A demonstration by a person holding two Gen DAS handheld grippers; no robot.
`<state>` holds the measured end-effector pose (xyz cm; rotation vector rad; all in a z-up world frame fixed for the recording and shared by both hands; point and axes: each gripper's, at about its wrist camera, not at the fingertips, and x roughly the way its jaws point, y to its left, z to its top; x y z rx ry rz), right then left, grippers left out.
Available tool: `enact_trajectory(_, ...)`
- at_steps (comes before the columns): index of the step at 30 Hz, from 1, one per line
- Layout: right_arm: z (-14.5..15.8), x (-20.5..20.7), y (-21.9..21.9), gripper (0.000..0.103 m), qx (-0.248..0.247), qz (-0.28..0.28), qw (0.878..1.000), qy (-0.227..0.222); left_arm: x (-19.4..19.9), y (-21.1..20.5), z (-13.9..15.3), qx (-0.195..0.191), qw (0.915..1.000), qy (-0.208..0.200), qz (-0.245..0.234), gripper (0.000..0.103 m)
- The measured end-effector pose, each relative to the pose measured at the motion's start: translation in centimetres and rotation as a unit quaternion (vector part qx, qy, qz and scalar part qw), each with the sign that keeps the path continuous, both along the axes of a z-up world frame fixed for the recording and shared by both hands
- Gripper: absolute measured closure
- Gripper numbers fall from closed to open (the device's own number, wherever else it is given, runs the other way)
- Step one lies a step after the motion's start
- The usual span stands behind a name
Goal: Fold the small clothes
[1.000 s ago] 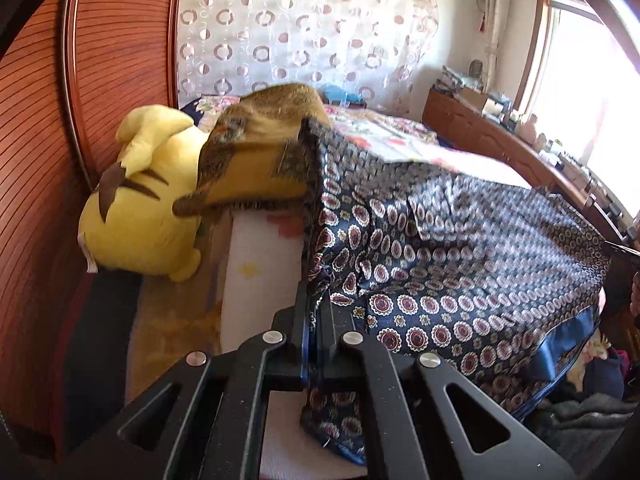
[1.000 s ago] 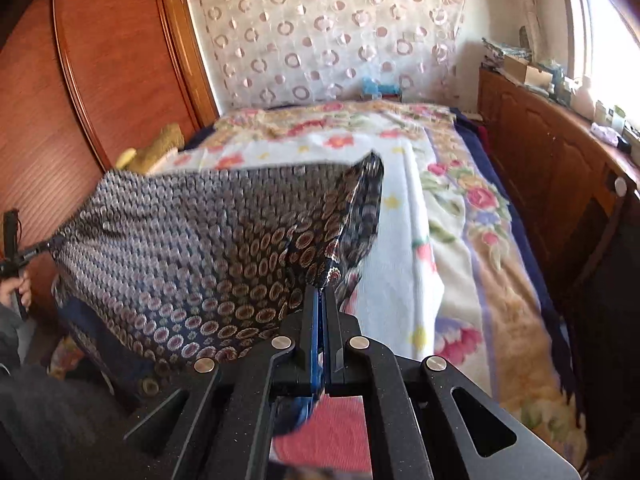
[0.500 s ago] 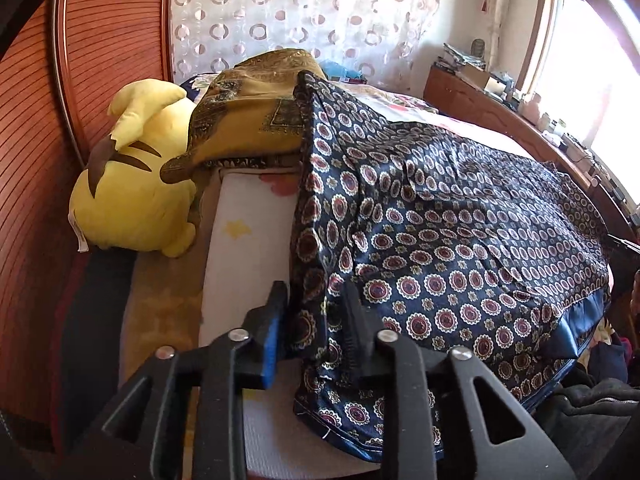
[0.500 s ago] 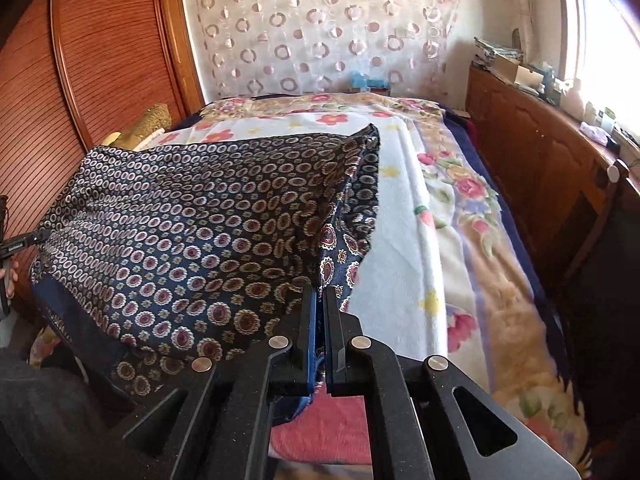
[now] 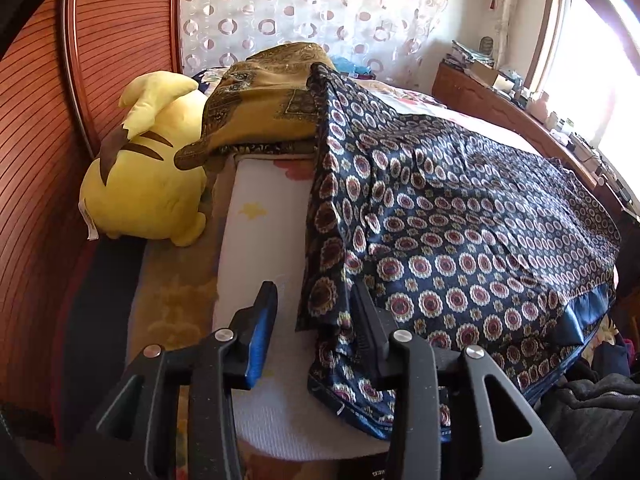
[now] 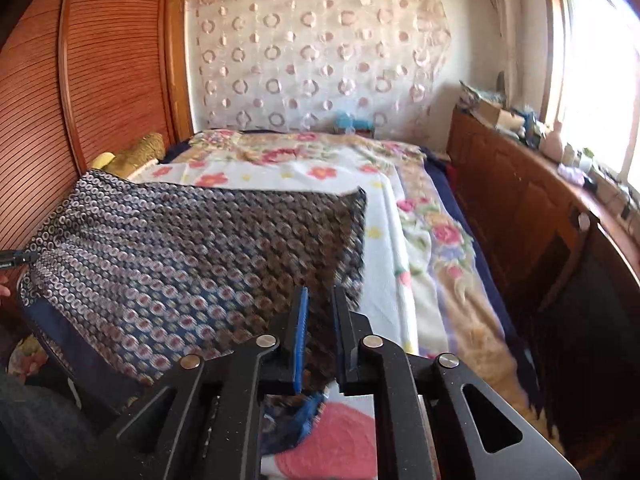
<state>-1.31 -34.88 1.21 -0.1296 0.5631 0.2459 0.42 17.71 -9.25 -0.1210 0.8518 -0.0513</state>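
A dark blue garment with round medallion print [image 5: 440,224] lies spread flat on the bed; it also shows in the right wrist view [image 6: 192,264]. My left gripper [image 5: 314,304] is open at the garment's near left corner, and the cloth edge lies loose between its jaws. My right gripper [image 6: 320,312] is open at the garment's near right corner, with the cloth lying free between its jaws. The left gripper's tip shows at the far left of the right wrist view [image 6: 16,258].
A yellow plush toy [image 5: 148,172] and a gold patterned cloth [image 5: 264,108] lie at the bed's left side by the wooden wardrobe [image 5: 36,160]. A floral blanket [image 6: 436,240] covers the bed. A wooden cabinet [image 6: 532,216] runs along the right under the window.
Both grippers lowered the garment onto the bed and opened. The left let go first, the right just now. The cloth has settled flat.
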Motion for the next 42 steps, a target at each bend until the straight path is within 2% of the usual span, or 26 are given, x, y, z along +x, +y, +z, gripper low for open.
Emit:
enact_trajectory(3,0.2,-0.3,1.5,0.067,0.006,0.02,1.0,-0.006,-0.4,-0.1,-0.3,0.0,1.0,0.007,0.001,0.063)
enact_trajectory(6,-0.4,-0.2,3.5,0.06,-0.001,0.037,0.999,-0.003,-0.8,-0.3,-0.6,0.001,1.0,0.007,0.002,0.063)
enact_trajectory(14,-3.9,0.3,8.9,0.06,-0.018,0.086,0.996,0.023,-0.9,-0.8,-0.7,0.017,0.9998,0.005,0.007,0.063)
enact_trajectory(22,-5.8,1.6,11.7,0.059,-0.032,0.113,0.992,0.043,-1.8,-2.1,-0.8,0.019,0.9996,-0.006,0.018,0.063)
enact_trajectory(27,-6.7,2.6,12.5,0.058,-0.05,0.109,0.991,0.057,-1.7,-2.0,-0.7,0.009,0.9997,-0.005,0.023,0.063)
enact_trajectory(31,-7.2,2.9,11.7,0.051,-0.024,0.103,0.993,0.053,-1.6,-2.0,-0.7,0.011,0.9997,-0.005,0.023,0.063)
enact_trajectory(35,-7.4,2.7,10.9,0.044,-0.02,0.097,0.994,0.042,-1.6,-2.2,-0.8,0.016,0.9996,-0.005,0.025,0.063)
enact_trajectory(42,-8.0,2.3,11.2,0.041,-0.017,0.098,0.994,0.037,-1.7,-2.9,-0.7,0.011,0.9998,-0.004,0.014,0.063)
